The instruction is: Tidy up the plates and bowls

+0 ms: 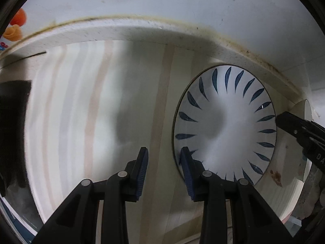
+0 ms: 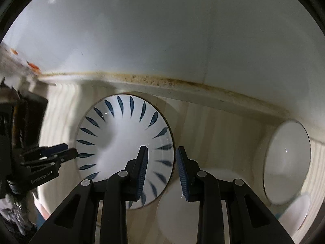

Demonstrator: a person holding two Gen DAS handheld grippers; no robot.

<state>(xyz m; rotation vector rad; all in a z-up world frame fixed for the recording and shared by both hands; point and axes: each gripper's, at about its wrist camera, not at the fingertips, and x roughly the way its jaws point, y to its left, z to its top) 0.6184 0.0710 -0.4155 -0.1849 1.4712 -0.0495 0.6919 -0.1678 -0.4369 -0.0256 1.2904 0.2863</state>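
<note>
Both grippers part-open, holding nothing: left gripper [image 1: 164,170] over bare wood beside the plate [image 1: 225,126], right gripper [image 2: 161,169] above its far rim. Plate flat on table [image 1: 101,101], white bowl [image 2: 286,162] well apart, likely awaiting stacking

Surface: a pale wooden board [image 1: 158,105] with lengthwise grain stripes, lit unevenly, a soft grey shadow across its middle.
Back ledge: a white raised edge [image 1: 126,32] runs along the far side of the board; its top seam is stained brown and speckled dark [image 2: 162,79].
Wall: a plain whitish wall [image 2: 162,30] rises behind the ledge, with faint smudges.
Far left corner: orange shapes [image 1: 17,24], blurred, beside the ledge.
Left edge: a dark block [image 1: 14,118], too dim to identify.
Stain: a small reddish-brown spot [image 1: 276,175] on the wood.
</note>
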